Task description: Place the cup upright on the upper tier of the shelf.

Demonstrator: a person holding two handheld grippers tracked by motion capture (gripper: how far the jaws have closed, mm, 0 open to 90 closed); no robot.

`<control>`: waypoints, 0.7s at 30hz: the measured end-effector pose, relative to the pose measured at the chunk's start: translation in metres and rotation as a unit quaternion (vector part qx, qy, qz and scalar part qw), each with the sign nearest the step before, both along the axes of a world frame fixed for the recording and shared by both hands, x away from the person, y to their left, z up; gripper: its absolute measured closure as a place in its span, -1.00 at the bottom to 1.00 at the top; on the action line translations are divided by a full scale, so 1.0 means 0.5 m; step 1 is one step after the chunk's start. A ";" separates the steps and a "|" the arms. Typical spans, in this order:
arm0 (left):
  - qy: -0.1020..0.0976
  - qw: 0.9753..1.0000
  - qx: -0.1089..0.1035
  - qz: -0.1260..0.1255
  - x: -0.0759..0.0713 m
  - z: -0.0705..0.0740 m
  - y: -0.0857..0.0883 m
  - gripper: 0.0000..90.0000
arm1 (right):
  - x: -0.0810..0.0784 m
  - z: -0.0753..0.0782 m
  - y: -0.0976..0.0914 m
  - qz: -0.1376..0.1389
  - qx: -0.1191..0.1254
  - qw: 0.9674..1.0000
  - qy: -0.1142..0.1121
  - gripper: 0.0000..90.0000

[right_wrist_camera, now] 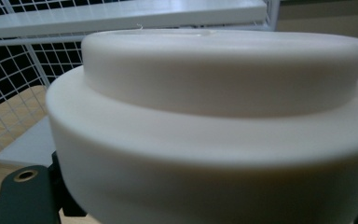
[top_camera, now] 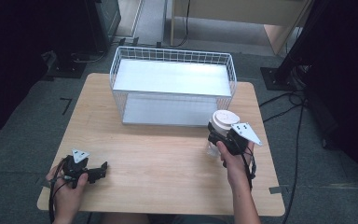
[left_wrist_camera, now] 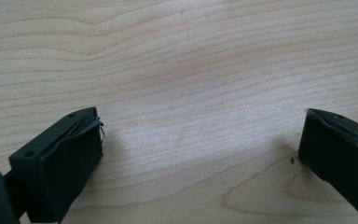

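A clear jar with a wide white lid (top_camera: 223,120) is held at the right of the wooden table (top_camera: 168,163), just in front of the rack's right end. My right gripper (top_camera: 217,136) is shut on the jar below its lid. In the right gripper view the white lid (right_wrist_camera: 214,116) looms very close and hides the jaws' tips. My left gripper (top_camera: 100,171) rests low at the table's front left. Its jaws stand wide apart over bare wood, so the left gripper (left_wrist_camera: 200,135) is open with nothing between them.
A white wire rack (top_camera: 172,55) with an upper shelf and a lower floor stands at the back middle of the table. Its mesh (right_wrist_camera: 14,79) is just beyond the jar. Black stands and cables lie on the floor around the table.
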State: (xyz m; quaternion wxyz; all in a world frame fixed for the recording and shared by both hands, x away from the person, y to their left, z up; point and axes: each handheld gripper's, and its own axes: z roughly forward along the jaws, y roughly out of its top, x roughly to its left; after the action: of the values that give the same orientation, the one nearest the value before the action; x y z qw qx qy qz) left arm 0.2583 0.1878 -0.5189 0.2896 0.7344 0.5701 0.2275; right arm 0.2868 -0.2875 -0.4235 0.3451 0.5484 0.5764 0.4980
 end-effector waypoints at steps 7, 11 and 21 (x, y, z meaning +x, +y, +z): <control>-0.001 1.000 0.001 0.000 0.000 0.000 0.000 -1.00 | 0.005 0.038 0.019 0.009 0.002 1.000 -0.020 -0.66; -0.001 1.000 0.000 0.001 0.000 0.000 0.000 -1.00 | 0.009 0.060 0.032 0.016 -0.001 0.999 -0.033 -0.66; -0.001 1.000 0.000 0.001 0.000 0.000 0.000 -1.00 | 0.022 0.112 0.065 0.025 -0.004 0.998 -0.061 -0.66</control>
State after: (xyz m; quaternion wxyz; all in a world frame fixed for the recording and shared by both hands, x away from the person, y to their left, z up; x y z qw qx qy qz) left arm 0.2584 0.1878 -0.5190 0.2904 0.7337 0.5702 0.2284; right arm 0.2979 -0.2552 -0.3677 0.3690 0.5009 0.5696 0.5371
